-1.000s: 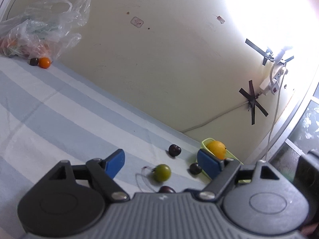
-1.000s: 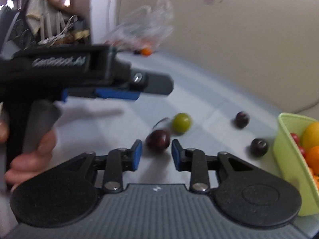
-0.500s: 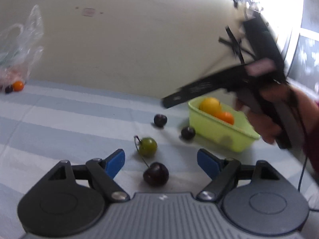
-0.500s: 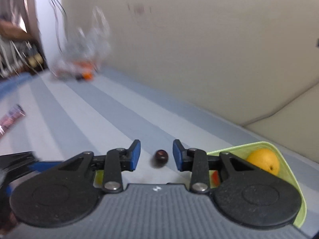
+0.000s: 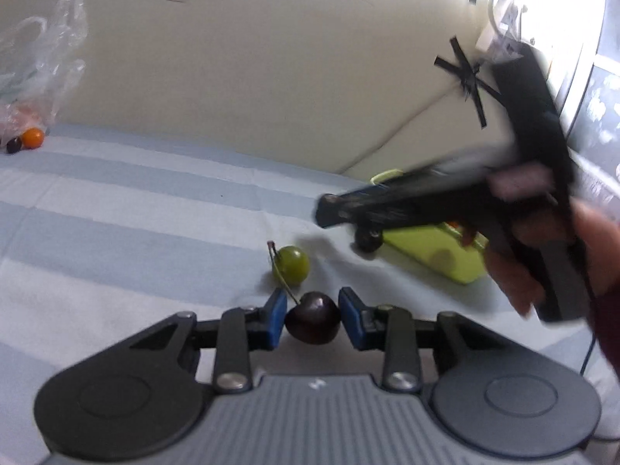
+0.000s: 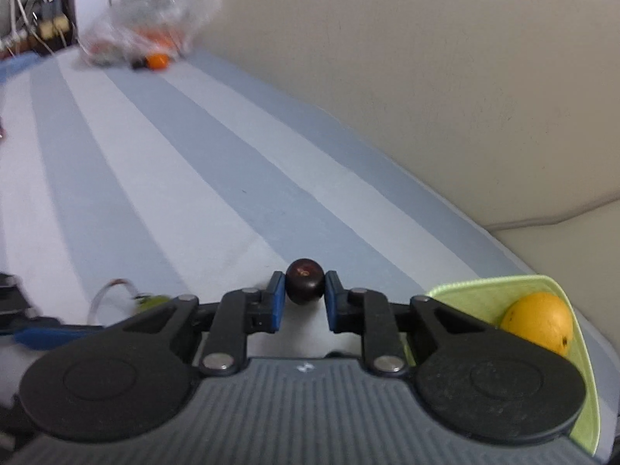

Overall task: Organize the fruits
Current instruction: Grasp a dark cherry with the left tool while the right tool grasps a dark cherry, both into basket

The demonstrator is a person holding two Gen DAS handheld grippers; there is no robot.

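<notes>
My left gripper point(image 5: 313, 319) is shut on a dark cherry point(image 5: 313, 322) with a stem, low over the striped cloth. A green fruit point(image 5: 291, 265) lies just beyond it. My right gripper point(image 6: 304, 297) is shut on another dark cherry point(image 6: 304, 286); in the left wrist view it shows as a blurred black tool point(image 5: 445, 197) in a hand, by the lime green basket point(image 5: 434, 255). In the right wrist view the basket point(image 6: 484, 290) sits to the right and holds an orange point(image 6: 538, 323).
A clear plastic bag point(image 5: 35, 73) with fruit lies at the far left by the wall, a small orange fruit point(image 5: 32, 137) and a dark one point(image 5: 13, 145) beside it. The bag also shows in the right wrist view point(image 6: 155, 19). A cream wall runs behind the cloth.
My left gripper closed from wide open onto the dark cherry. My right gripper swung toward the basket and closed on its dark cherry.
</notes>
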